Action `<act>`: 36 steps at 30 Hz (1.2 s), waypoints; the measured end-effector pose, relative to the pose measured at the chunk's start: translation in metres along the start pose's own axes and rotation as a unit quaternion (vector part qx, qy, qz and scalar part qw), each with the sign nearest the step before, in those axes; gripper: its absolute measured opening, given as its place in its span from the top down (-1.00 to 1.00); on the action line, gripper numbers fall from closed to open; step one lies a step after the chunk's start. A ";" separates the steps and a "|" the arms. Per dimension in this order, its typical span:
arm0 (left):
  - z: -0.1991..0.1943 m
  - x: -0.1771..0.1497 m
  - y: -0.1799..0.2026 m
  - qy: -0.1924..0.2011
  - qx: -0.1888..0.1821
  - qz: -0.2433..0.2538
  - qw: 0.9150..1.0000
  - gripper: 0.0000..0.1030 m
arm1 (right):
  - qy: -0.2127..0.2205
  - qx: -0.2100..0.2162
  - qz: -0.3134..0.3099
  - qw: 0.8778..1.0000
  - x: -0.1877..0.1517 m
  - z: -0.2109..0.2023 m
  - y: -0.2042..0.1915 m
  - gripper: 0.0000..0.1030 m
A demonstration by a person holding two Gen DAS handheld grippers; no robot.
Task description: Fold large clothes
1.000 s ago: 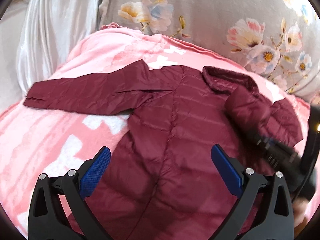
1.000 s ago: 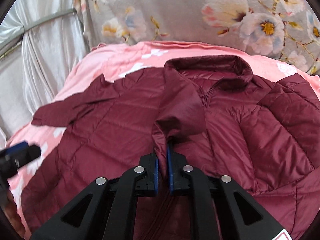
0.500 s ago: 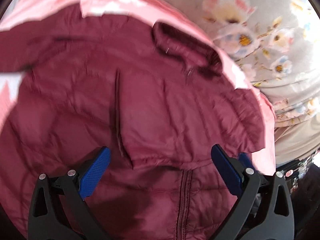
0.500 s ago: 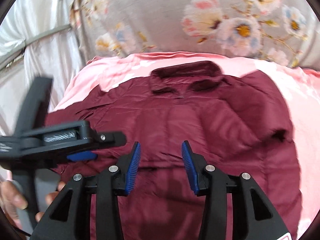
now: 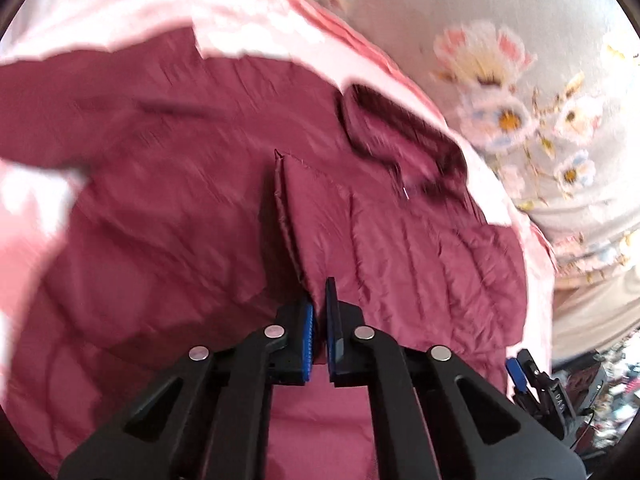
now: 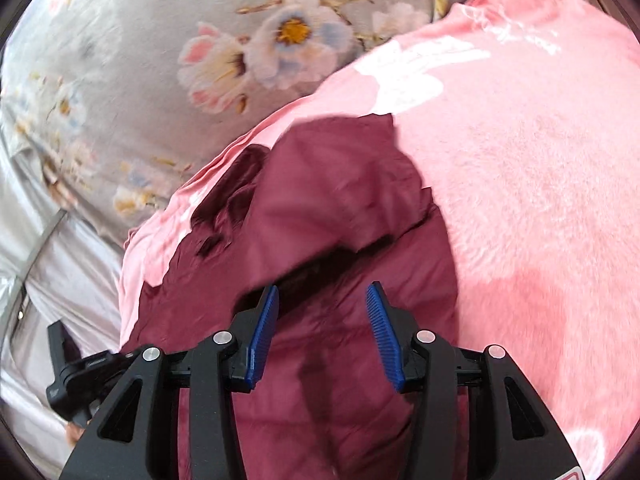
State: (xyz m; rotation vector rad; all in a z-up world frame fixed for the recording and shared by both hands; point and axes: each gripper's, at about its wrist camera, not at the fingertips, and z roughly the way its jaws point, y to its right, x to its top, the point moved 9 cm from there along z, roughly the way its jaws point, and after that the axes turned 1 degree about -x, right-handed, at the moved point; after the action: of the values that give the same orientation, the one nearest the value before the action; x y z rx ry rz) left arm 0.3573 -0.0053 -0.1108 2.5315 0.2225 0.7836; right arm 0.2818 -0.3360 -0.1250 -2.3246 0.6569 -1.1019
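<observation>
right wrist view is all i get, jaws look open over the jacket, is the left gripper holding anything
Observer: Yes. The left gripper is shut on the folded sleeve edge of the maroon jacket.
Operator: can you see the collar, mine doesn't show it clearly
Observer: In the left wrist view the collar lies beyond that edge, toward the floral sheet.
Operator: is the far sleeve out flat
Observer: Its upper part reaches left over the pink blanket; its end is cut off by the frame.
Operator: where's my gripper from there
Observer: The right gripper shows at the lower right, past the jacket's edge.
</observation>
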 end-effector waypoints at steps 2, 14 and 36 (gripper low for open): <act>-0.013 0.015 -0.013 0.028 0.030 0.011 0.999 0.94 | -0.008 0.008 0.011 1.000 0.006 0.011 0.003 0.09; 0.007 -0.001 -0.046 0.007 0.069 0.037 0.997 0.94 | 0.027 -0.028 0.062 0.997 0.046 0.037 0.034 0.97; 0.016 -0.012 -0.047 0.045 0.080 0.077 0.993 0.89 | 0.012 -0.207 -0.123 0.971 0.040 0.060 0.025 0.97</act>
State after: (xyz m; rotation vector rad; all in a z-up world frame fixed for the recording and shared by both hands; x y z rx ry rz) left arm 0.3556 0.0262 -0.1512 2.6905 0.1255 0.9767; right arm 0.3468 -0.3657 -0.1511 -2.8152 0.6714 -1.1927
